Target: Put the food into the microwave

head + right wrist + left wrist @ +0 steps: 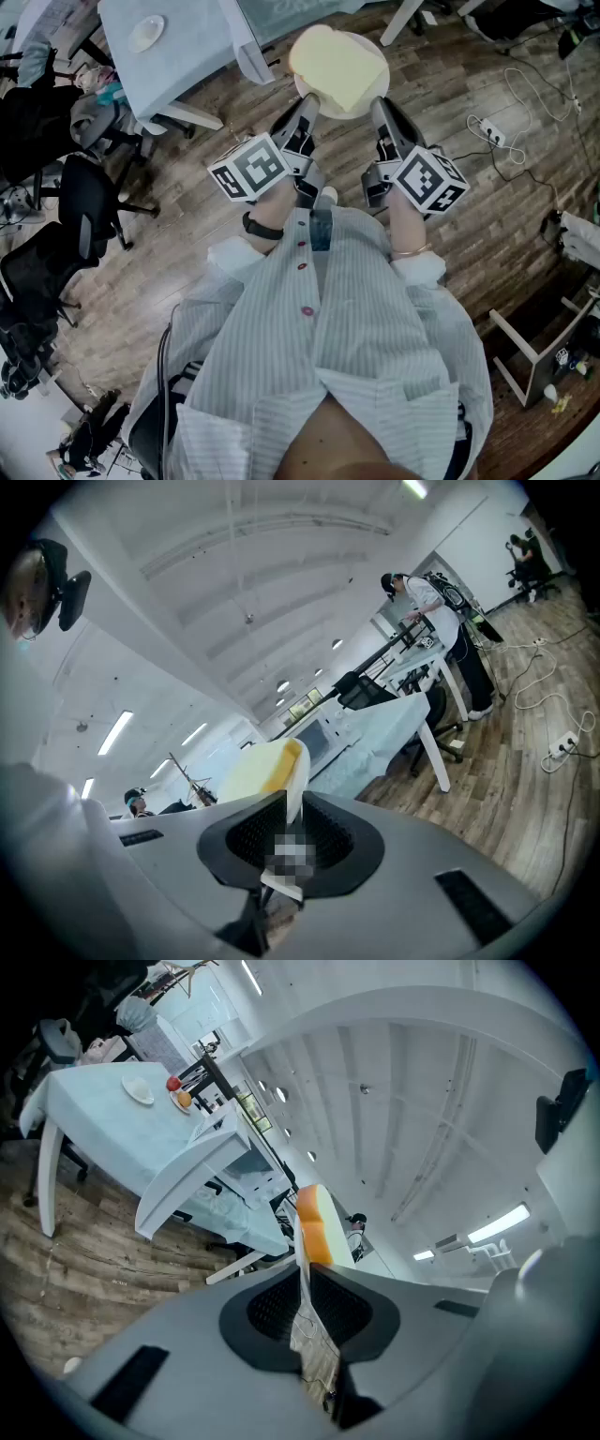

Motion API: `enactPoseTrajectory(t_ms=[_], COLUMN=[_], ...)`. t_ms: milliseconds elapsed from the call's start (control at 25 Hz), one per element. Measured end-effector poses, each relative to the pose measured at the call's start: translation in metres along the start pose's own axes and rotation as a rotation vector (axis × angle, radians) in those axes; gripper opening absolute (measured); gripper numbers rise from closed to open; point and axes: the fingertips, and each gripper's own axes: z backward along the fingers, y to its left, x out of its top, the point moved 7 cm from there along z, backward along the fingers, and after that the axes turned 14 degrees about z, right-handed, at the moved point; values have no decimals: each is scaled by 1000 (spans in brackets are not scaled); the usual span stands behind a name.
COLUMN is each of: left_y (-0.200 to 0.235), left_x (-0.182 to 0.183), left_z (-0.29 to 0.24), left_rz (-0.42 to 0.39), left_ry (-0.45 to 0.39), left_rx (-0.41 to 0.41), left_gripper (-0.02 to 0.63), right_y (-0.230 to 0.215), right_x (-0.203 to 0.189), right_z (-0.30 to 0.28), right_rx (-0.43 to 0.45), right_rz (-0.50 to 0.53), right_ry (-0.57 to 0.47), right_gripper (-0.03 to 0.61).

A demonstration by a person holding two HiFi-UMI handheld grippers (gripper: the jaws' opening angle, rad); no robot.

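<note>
A white plate carries a pale yellow slice of bread and is held out in front of the person, above the wooden floor. My left gripper is shut on the plate's left rim and my right gripper is shut on its right rim. In the left gripper view the plate runs edge-on between the jaws of the left gripper, with the bread's orange crust above. The right gripper pinches the plate rim below the bread. A white microwave stands on a far table.
A light table with a small dish stands at the upper left, with black office chairs beside it. A power strip and cables lie on the floor at right. A person stands by the far table.
</note>
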Motion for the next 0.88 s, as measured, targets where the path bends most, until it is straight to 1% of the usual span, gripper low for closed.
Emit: enactPoseTrajectory(t_ms=[200, 560, 760, 880], left_y=[-3, -10, -13, -6], left_x=[-7, -25, -39, -46], left_z=[2, 4, 1, 0], left_rz=[-5, -11, -6, -16], left_ry=[-5, -20, -20, -12], left_rx=[7, 0, -6, 11], left_gripper=[37, 37, 37, 37], right_y=[-3, -10, -19, -24], right_x=[-2, 1, -2, -2], right_z=[8, 23, 34, 40], right_rx=[-7, 19, 13, 7], right_rz=[-15, 0, 2, 1], right_ry=[5, -13, -6, -5], right_gripper=[71, 71, 71, 71])
